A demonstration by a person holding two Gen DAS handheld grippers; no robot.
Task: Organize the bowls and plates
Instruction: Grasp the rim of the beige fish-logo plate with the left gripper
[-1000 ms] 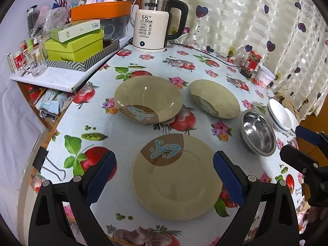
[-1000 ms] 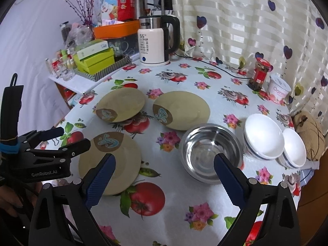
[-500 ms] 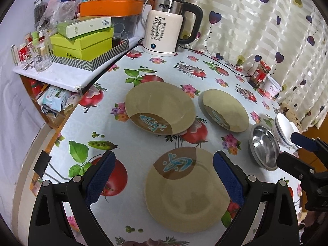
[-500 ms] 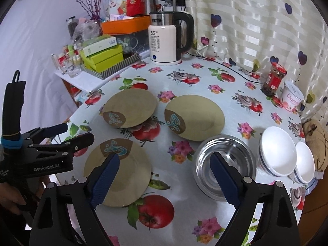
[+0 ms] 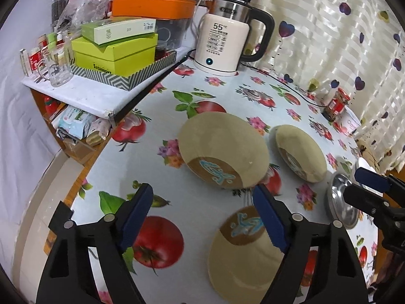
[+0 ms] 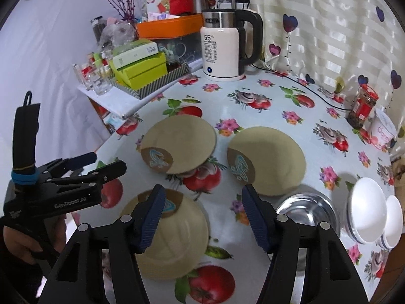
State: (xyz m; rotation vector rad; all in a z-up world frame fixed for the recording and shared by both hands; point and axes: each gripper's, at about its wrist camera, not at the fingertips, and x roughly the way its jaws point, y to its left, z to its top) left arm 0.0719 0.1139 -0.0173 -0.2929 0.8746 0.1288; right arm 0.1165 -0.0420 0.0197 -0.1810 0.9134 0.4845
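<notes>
left gripper [image 5: 202,217] jaws released, just narrowing, nothing between | right gripper [image 6: 200,215] jaws released, just narrowing, empty | near plate [image 6: 172,238] flat on bench [image 6: 273,101], logo toward kettle [image 6: 222,50] | steel bowl [image 6: 308,210] upright, right of near plate

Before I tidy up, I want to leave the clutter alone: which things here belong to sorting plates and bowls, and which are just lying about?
Job: three tan plates, steel bowl, two white bowls.

Lying about: kettle, sauce jar, white cup, green boxes, glass mug.
</notes>
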